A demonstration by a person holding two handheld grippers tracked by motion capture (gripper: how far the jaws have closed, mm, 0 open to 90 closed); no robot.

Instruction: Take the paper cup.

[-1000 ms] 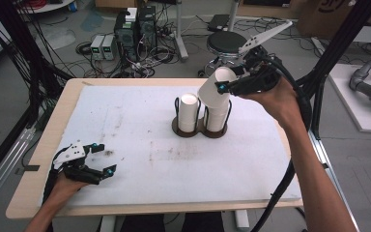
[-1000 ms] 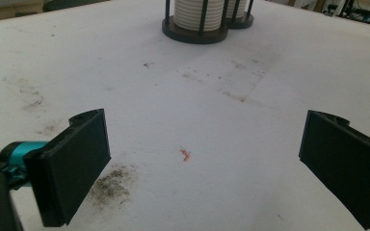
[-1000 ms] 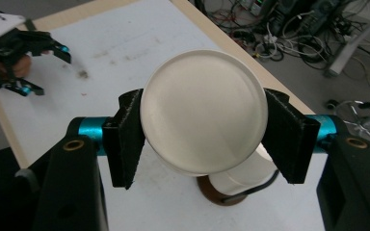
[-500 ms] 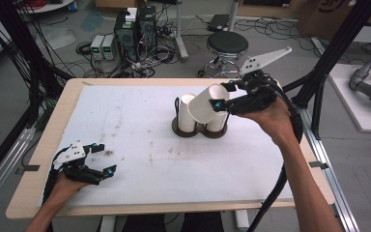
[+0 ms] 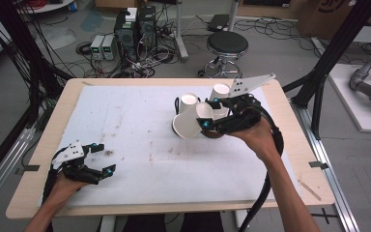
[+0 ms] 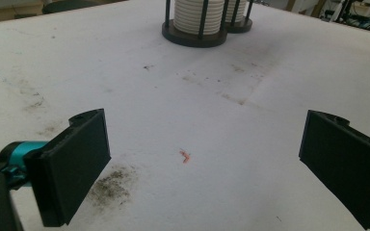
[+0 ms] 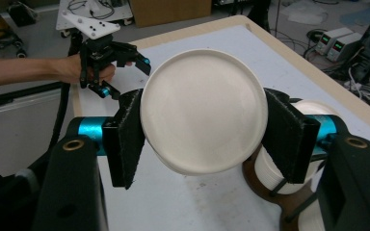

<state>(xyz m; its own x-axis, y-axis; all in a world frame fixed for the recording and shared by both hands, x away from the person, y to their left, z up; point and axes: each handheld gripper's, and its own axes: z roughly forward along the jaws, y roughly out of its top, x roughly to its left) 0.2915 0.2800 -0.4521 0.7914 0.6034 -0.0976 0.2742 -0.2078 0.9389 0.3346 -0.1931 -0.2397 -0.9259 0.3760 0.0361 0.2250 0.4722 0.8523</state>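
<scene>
Right tongs are clamped on a paper cup, tipped sideways near the cup holder; squeezed thin walls could buckle and slip. Left tongs sit open on the worktop.

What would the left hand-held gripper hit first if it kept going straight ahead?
Probably the nearer cup stack in its black holder; the left hand-held gripper points across bare table toward it, though depth is uncertain.

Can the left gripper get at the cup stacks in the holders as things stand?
Probably yes for the nearer cup stack: the left gripper is open, with only bare mat between. But the right gripper holds a cup right beside the holders, so the two might crowd each other.
</scene>
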